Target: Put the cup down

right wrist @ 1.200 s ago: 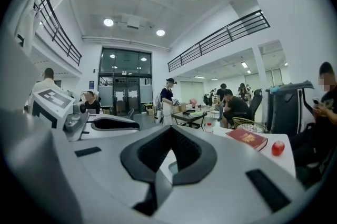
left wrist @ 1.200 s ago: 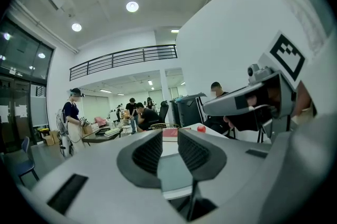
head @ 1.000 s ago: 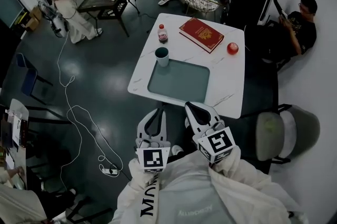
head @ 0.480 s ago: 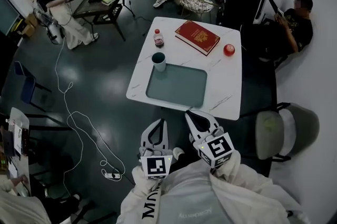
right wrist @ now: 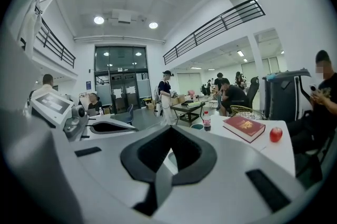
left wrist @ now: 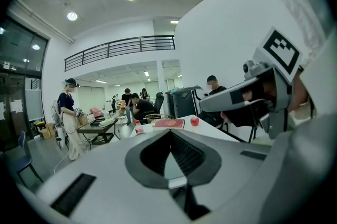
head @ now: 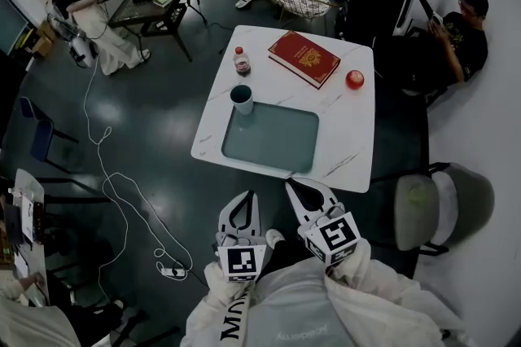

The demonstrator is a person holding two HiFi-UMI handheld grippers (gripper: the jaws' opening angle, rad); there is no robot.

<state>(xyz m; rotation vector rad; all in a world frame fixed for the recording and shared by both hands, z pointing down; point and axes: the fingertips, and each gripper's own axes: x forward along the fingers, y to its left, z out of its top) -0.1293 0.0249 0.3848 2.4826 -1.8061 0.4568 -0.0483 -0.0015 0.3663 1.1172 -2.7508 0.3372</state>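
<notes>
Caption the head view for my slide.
Left gripper and right gripper, both shut, short of the table where the cup stands at a tray's corner.

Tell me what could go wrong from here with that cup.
1. The cup stands near the left edge of the table, so a nudge may tip it to the floor.
2. The bottle stands just beyond it, so a long reach may knock it over.
3. The left gripper and right gripper are shut and empty. Arriving shut would push the cup, not grip it.
</notes>
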